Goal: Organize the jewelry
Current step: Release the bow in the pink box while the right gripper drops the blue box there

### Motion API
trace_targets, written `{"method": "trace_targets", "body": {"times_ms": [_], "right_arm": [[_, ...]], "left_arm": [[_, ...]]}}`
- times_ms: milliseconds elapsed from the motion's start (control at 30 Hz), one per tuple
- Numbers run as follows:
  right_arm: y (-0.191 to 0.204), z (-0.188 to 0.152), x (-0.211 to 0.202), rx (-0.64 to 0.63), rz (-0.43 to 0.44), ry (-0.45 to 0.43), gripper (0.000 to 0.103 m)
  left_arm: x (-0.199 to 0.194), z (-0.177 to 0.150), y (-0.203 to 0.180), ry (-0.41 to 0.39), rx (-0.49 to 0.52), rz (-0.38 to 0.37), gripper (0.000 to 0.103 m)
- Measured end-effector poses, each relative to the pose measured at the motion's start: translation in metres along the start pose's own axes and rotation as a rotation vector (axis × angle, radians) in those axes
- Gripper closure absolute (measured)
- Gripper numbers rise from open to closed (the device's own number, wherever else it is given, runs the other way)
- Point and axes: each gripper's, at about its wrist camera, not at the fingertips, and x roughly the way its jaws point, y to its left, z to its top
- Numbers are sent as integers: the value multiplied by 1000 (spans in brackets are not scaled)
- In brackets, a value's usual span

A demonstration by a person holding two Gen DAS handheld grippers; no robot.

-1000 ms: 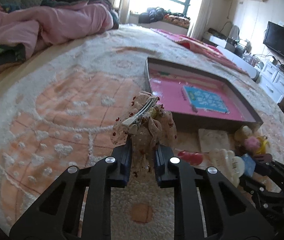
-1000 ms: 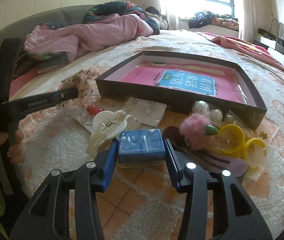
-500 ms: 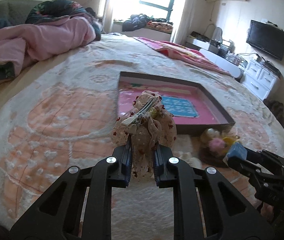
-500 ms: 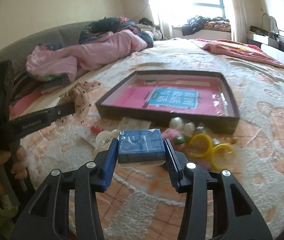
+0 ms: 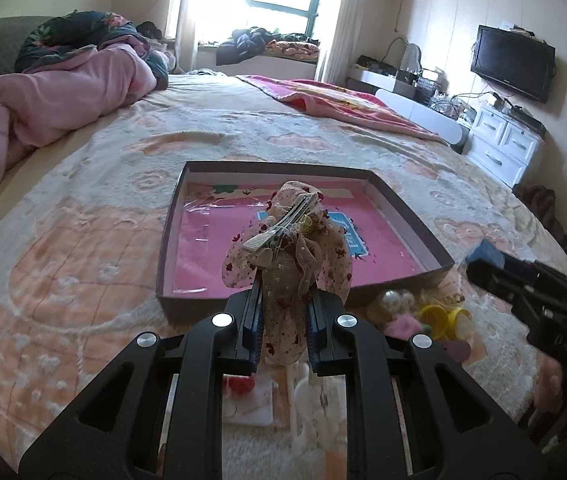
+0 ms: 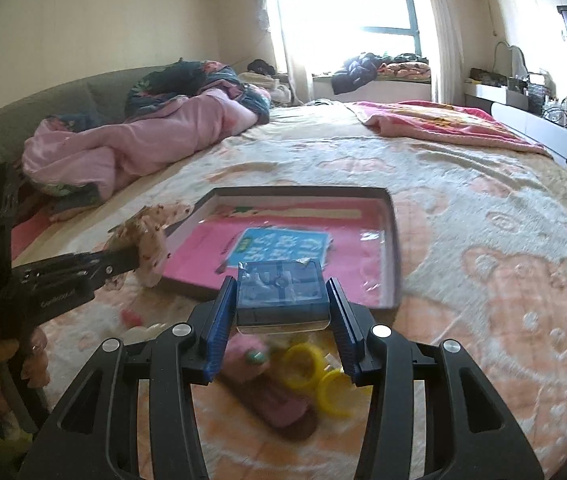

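My left gripper (image 5: 283,312) is shut on a lacy beige bow hair clip (image 5: 288,252) with red dots and a metal clasp, held above the near edge of the shallow dark tray (image 5: 415,220) with its pink lining. My right gripper (image 6: 281,312) is shut on a small blue clear-lidded box (image 6: 281,296), held above the tray's near rim (image 6: 394,240). The bow (image 6: 149,240) and the left gripper also show at the left of the right wrist view. The right gripper's tip shows at the right of the left wrist view (image 5: 495,264).
Loose pieces lie on the bed blanket in front of the tray: yellow rings (image 6: 315,376), a pink pompom (image 6: 245,354), a dark pink clip (image 6: 279,412), pearl beads (image 5: 397,300), a white card with a red piece (image 5: 243,392). A pink quilt (image 5: 43,100) lies at far left.
Both grippers have risen and moved forward toward the tray, each still holding its item. The loose pile now lies below and behind the fingertips.
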Motion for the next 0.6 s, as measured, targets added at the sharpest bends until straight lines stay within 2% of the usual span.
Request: {"method": "trace_targets", "body": {"times_ms": [333,600], "right_arm": [[-11,25,41,-55,-39,39,60],[-21,38,89,-44,-43,126,60]], "left_arm": [[33,14,10,23,-19,38,92],[59,23,28,57,-47,82,92]]}}
